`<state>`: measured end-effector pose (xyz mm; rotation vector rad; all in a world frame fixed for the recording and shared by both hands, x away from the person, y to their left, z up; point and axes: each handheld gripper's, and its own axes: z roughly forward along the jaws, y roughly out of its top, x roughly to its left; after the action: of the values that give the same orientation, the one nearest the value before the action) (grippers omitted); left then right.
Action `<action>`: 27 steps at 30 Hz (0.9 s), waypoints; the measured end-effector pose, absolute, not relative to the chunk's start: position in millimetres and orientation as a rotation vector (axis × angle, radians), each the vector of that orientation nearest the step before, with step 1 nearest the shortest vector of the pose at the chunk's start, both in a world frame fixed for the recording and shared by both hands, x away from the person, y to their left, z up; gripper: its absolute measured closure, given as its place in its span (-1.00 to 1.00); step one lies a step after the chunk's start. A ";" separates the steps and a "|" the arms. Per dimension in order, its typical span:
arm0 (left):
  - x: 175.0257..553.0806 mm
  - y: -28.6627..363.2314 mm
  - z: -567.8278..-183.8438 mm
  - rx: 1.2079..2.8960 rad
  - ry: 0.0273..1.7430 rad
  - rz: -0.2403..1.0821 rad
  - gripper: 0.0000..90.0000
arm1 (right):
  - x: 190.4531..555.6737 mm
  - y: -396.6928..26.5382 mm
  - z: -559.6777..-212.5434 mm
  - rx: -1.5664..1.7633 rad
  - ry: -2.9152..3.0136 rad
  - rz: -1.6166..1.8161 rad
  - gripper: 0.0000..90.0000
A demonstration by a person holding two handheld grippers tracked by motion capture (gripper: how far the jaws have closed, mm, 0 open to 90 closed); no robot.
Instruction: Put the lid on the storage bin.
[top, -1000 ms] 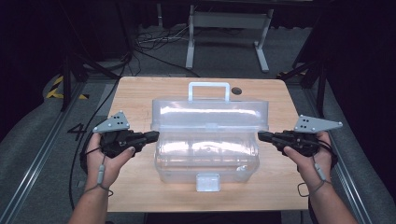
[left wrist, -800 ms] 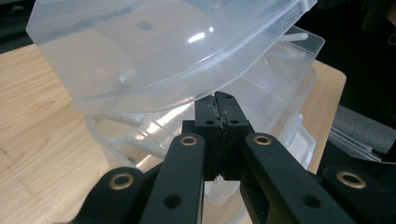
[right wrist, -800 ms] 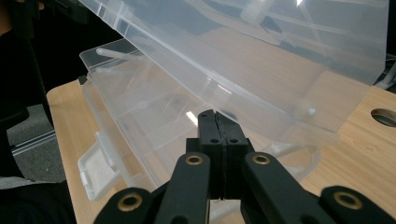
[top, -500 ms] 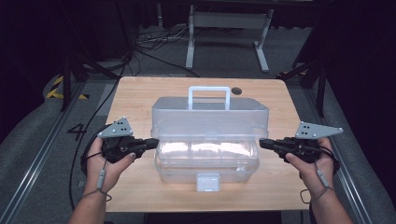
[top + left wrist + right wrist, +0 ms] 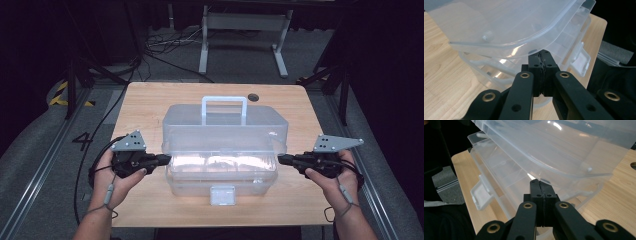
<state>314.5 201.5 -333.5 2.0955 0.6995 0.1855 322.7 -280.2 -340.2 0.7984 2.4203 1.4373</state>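
1. The clear storage box (image 5: 222,150) is sitting mid-tabletop (image 5: 150,105), its lid (image 5: 225,127) tilting up.
2. The left claw (image 5: 167,159), closed, is touching under the lid's left edge.
3. The right claw (image 5: 281,159), closed, is pressing under its right edge.
4. Bare wood is lying on both sides.

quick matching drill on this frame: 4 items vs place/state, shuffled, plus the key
Items:
1. lid
2. latch
3. left tool
4. dark hole

Place or state:
A. in the tabletop, at the far edge behind the box
B. raised, half open, handle on top
C. shut, tip at the box's left end under the lid rim
D. white, on the box's near wall

Pairs: 1-B, 2-D, 3-C, 4-A
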 end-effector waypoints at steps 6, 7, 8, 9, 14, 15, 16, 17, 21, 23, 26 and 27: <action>314.7 199.6 -337.2 2.124 0.694 0.166 0.96 | 320.9 -280.3 -341.6 0.797 2.457 1.404 1.00; 315.0 198.7 -338.6 2.134 0.691 0.158 0.96 | 320.8 -280.2 -341.9 0.796 2.460 1.401 1.00; 315.2 198.2 -339.2 2.140 0.688 0.153 0.97 | 320.6 -280.1 -342.5 0.794 2.475 1.392 1.00; 315.2 197.5 -339.7 2.144 0.689 0.148 0.97 | 320.5 -280.2 -342.7 0.793 2.481 1.384 1.00; 315.3 195.9 -341.2 2.172 0.683 0.126 0.96 | 320.5 -279.9 -344.1 0.791 2.510 1.359 1.00; 315.5 195.8 -341.9 2.182 0.679 0.111 0.96 | 320.5 -279.9 -344.4 0.787 2.517 1.353 1.00; 315.4 195.7 -342.5 2.185 0.681 0.107 0.95 | 320.4 -279.6 -345.1 0.787 2.529 1.344 1.00; 315.6 195.7 -343.0 2.190 0.680 0.101 0.95 | 320.2 -279.5 -345.5 0.786 2.534 1.337 1.00; 315.6 196.3 -344.3 2.203 0.684 0.090 0.96 | 320.3 -278.9 -347.1 0.785 2.557 1.315 1.00; 315.5 196.5 -344.6 2.208 0.685 0.086 0.96 | 320.5 -278.4 -347.7 0.783 2.568 1.306 1.00; 315.2 196.9 -345.4 2.220 0.687 0.075 0.97 | 320.7 -278.5 -348.8 0.782 2.585 1.288 1.00; 315.0 197.3 -345.5 2.228 0.686 0.072 0.97 | 320.7 -278.8 -349.5 0.785 2.586 1.283 1.00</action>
<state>315.0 197.3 -345.5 2.2279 0.6859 0.0718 320.7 -278.8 -349.5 0.7848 2.5862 1.2832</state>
